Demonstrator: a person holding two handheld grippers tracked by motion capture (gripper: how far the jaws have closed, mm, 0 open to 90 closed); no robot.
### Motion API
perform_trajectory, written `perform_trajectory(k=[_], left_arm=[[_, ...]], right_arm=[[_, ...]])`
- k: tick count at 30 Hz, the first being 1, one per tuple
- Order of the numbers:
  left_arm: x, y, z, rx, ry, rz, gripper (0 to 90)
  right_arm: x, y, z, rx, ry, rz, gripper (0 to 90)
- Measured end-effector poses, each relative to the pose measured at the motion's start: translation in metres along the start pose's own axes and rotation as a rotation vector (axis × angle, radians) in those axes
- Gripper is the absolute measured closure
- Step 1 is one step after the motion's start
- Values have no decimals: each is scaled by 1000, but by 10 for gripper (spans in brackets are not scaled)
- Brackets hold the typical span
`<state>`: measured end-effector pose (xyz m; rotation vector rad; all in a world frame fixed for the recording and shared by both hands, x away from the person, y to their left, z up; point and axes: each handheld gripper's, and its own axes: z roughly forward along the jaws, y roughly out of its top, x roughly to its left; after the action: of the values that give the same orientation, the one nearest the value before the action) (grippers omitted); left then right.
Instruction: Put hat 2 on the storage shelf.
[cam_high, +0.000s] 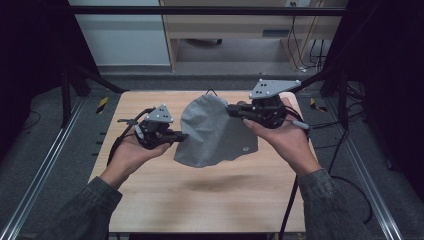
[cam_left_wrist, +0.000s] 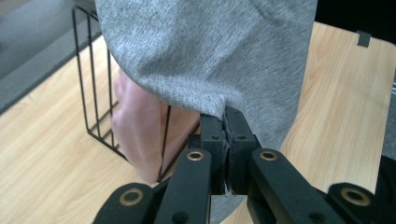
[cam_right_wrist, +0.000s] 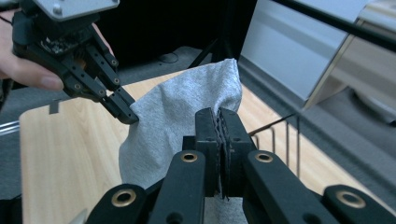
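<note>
A person stands at a light wooden table (cam_high: 150, 200), a gripper in each hand, and between them hangs a grey cloth (cam_high: 212, 132). It is a soft, heathered grey knit, plain apart from a small pale mark near its lower right edge in the high view. It is lifted clear of the table: a soft shadow lies on the wood under it, nearer the front edge. The cloth is rounded at the top, falls in loose folds and ends in an uneven lower hem.

The left gripper (cam_high: 181, 136) has its jaws pressed together on the cloth's left edge, low down; in the left gripper view the grey fabric (cam_left_wrist: 210, 51) is pinched flat between the two black jaws of that gripper (cam_left_wrist: 225, 122) and drapes above and behind them. The right gripper (cam_high: 231, 110) is closed on the cloth's upper right edge, held higher and further back than the left; in the right gripper view its jaws (cam_right_wrist: 220, 122) meet with fabric between them, and the cloth (cam_right_wrist: 182, 116) stretches away to the other gripper (cam_right_wrist: 130, 116).

A black wire rack (cam_left_wrist: 95, 84) stands on the table at the far edge, behind the cloth, with the right hand (cam_left_wrist: 140, 130) showing through its bars.
</note>
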<state>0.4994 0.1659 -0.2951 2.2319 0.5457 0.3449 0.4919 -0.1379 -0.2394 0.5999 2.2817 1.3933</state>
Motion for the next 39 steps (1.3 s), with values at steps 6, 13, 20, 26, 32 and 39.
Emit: perform_trajectory(k=[6, 13, 20, 26, 32, 39], left_arm=[[10, 21, -17, -13, 38, 5, 884], [31, 42, -27, -24, 69, -5, 884], [44, 56, -30, -33, 102, 17, 885], [59, 70, -30, -84, 136, -6, 885], [76, 76, -23, -137, 173, -10, 885], [95, 73, -12, -190, 201, -86, 886]], right_arm=[[-4, 22, -9, -34, -24, -12, 881], [-22, 38, -11, -64, -76, 10, 881], [-33, 45, -8, -103, -89, 19, 881], [-48, 54, -2, -152, -103, 20, 881], [-68, 65, 4, -193, -111, 36, 881], [-85, 61, 21, -225, -142, 67, 881]])
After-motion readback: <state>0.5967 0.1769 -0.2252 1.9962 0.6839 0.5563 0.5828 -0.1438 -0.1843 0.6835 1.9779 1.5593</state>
